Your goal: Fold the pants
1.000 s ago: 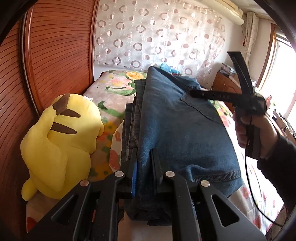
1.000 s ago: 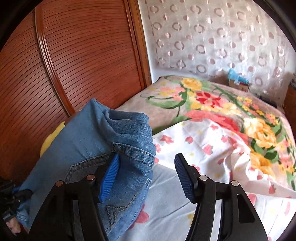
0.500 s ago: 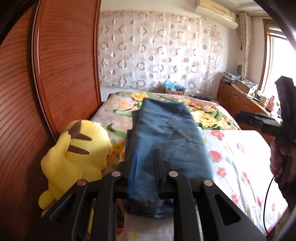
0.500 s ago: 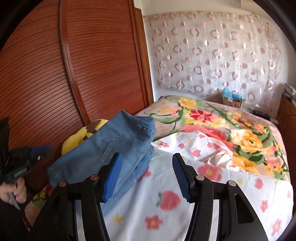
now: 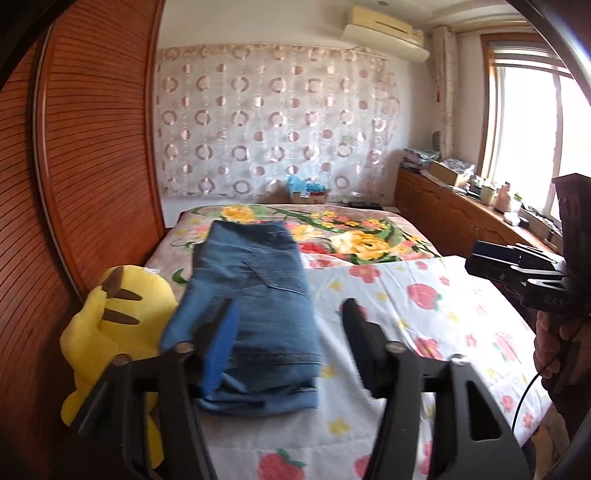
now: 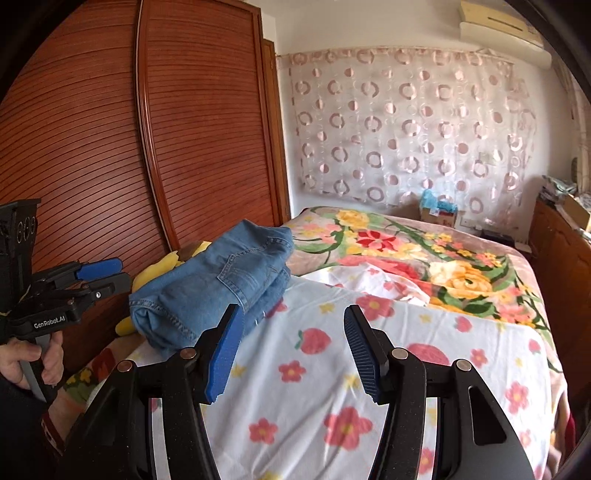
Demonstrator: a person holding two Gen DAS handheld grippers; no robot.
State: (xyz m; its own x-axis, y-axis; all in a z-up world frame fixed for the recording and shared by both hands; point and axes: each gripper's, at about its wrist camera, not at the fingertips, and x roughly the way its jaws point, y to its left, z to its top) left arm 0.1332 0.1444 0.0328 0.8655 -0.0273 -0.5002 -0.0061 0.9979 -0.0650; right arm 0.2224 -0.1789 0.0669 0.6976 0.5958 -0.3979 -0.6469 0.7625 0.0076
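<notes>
The jeans (image 5: pixel 255 306) are pretty much folded already, left in a neat stack on the bed (image 5: pixel 424 317) beside the yellow plush (image 5: pixel 110 332), with the left gripper (image 5: pixel 288 343) jaws opening off them and the right gripper (image 6: pixel 291 354) jaws apart, gripping nothing.

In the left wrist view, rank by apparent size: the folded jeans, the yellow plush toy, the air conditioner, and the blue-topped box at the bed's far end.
1. Folded jeans
2. Yellow plush toy, part hidden behind the gripper, so this gap is unsure
3. Air conditioner, far away
4. Box, far away
</notes>
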